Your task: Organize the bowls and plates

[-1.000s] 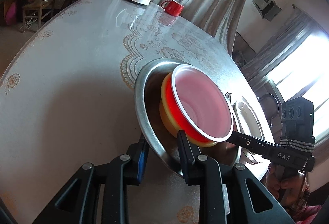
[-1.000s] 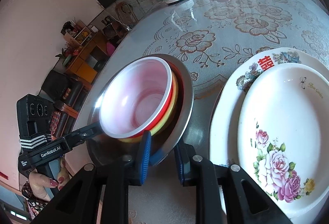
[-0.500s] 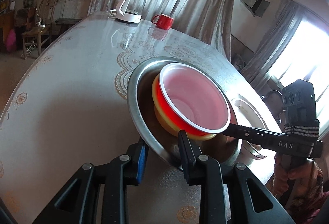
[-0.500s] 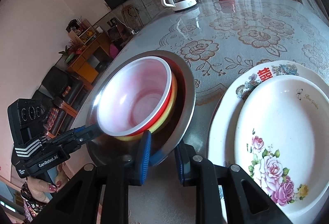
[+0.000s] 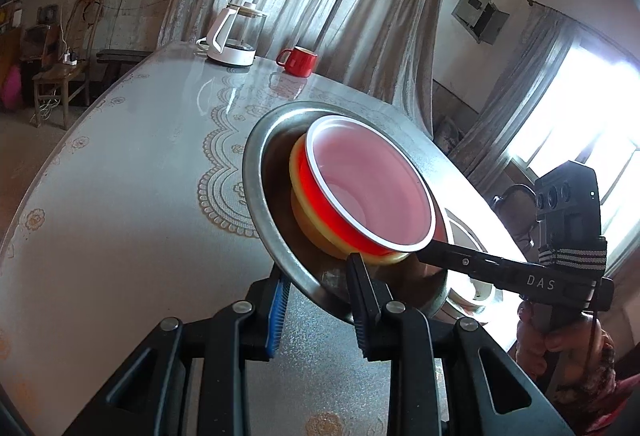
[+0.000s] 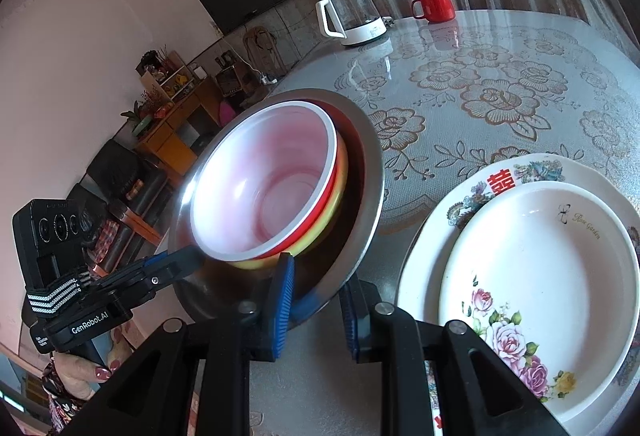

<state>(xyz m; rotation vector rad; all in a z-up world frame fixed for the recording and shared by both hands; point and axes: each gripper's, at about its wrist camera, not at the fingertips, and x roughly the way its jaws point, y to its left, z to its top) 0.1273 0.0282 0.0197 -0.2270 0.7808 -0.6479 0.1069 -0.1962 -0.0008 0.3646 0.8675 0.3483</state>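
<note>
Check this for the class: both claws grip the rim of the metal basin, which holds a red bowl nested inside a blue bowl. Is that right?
Not quite. The red bowl sits in a yellow bowl, not a blue one, as the right wrist view shows. The rest holds: the left claw and right claw both grip the rim of the metal basin.

Left gripper (image 5: 318, 300): black plastic, ribbed blue pads on its fingers (image 5: 279, 310), silver screws at the joints. In the right view its side reads "GenRobot.AI", with a black-and-white striped band. Right gripper (image 6: 314, 310): same build, marked "DAS". Both hands (image 5: 560, 348) show bare skin; the left has red-painted nails and a patterned sleeve.
</note>
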